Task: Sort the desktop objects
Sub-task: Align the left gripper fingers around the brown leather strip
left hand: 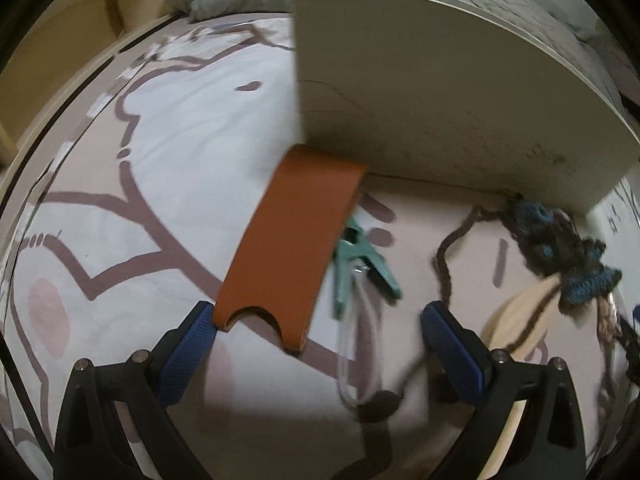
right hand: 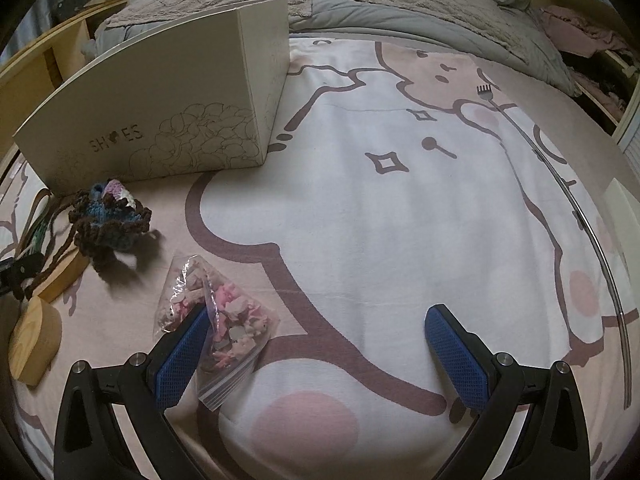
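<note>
Bedspread (right hand: 400, 220): shoebox (right hand: 160, 120), perhaps crocheted pouch (right hand: 110, 216).

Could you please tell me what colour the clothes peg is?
Teal green; the clothes peg shows best in the left wrist view.

"shoes" on cream box (right hand: 168, 120) side
</note>
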